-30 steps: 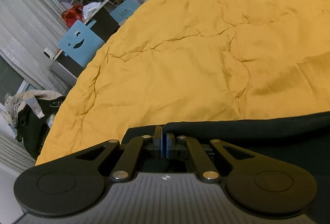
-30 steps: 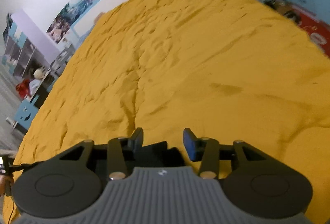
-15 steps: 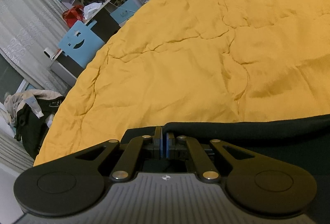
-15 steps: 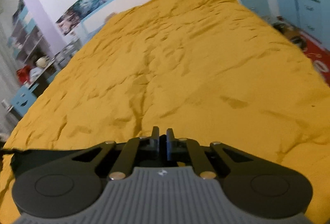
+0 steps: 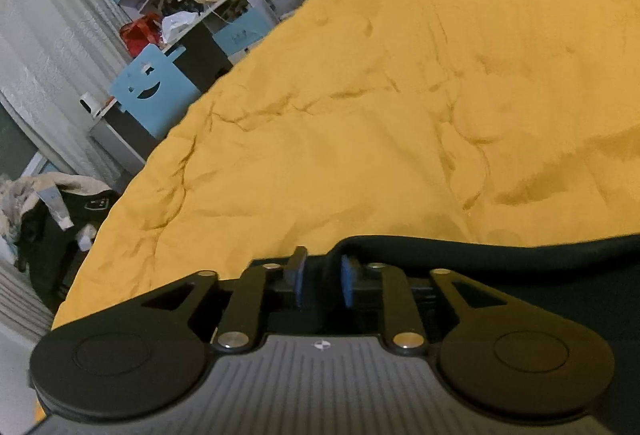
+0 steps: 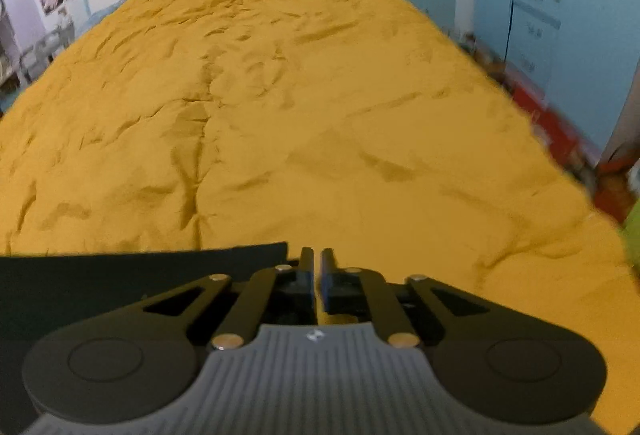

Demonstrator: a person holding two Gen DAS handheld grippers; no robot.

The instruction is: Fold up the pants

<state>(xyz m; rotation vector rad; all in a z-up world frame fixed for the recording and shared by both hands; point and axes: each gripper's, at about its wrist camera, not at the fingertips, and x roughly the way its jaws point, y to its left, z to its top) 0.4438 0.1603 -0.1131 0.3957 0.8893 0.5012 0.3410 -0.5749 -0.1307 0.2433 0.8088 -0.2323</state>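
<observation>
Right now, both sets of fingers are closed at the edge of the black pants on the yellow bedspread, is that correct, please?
Not quite: only the right gripper has its fingers closed. The left wrist view shows the left gripper with its fingers apart, a clear gap between the blue pads. The rest holds: both sit at the edge of the black pants on the yellow bedspread.

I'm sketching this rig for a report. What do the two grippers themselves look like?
Both look alike. The left gripper and right gripper each have a grey ribbed body with a small round emblem, matte black linkage arms with silver pivot pins, two large black round discs at the sides, and black fingers faced with blue pads. No cables or sleeves show.
</observation>
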